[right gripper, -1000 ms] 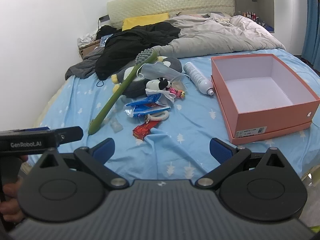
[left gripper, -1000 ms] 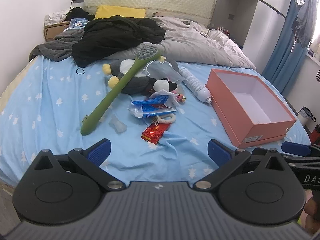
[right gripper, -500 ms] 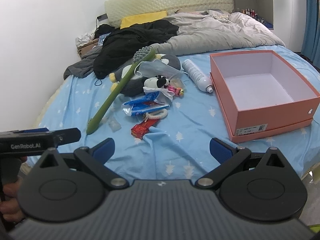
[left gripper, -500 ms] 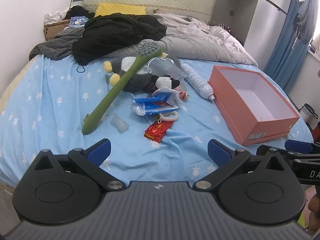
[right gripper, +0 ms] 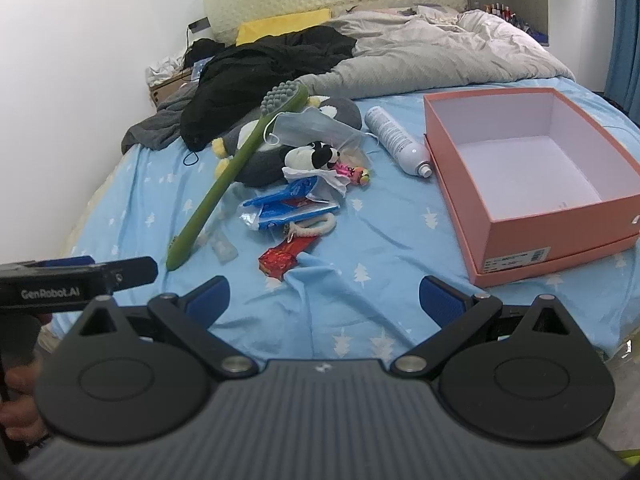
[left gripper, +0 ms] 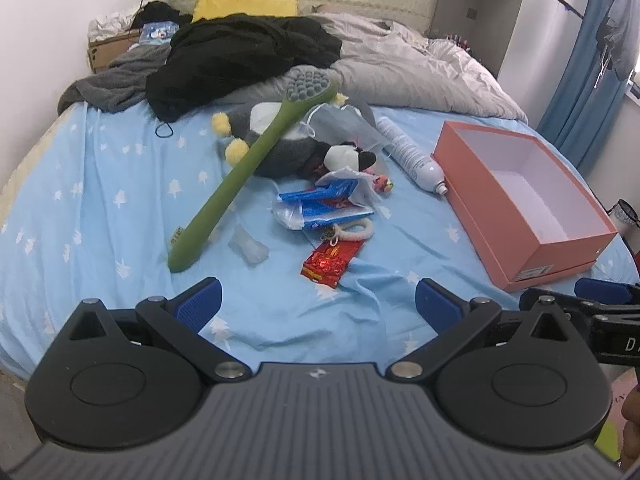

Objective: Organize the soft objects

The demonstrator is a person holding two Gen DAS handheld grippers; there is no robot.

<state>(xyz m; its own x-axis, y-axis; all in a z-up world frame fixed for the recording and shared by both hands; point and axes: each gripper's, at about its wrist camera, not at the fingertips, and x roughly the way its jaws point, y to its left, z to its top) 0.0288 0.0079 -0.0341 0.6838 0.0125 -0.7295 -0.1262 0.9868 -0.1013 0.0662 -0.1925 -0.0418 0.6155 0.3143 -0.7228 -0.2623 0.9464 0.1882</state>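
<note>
Closing in on the pile: over the last second both views crept toward the bed (left gripper: 100, 184), nothing on it moved.

Pink box (right gripper: 532, 176) sits empty on the right, so no sorting is done yet. Penguin plush (left gripper: 276, 152) lies mid-bed under the green giant toothbrush (left gripper: 244, 176), small cow plush (right gripper: 316, 156) just in front of it, face mask (right gripper: 308, 126) draped on top. Your left gripper (left gripper: 318, 304) and right gripper (right gripper: 323, 300) both hang near the bed's edge, jaws spread wide, holding nothing. You're likely lining up the first pick.
</note>
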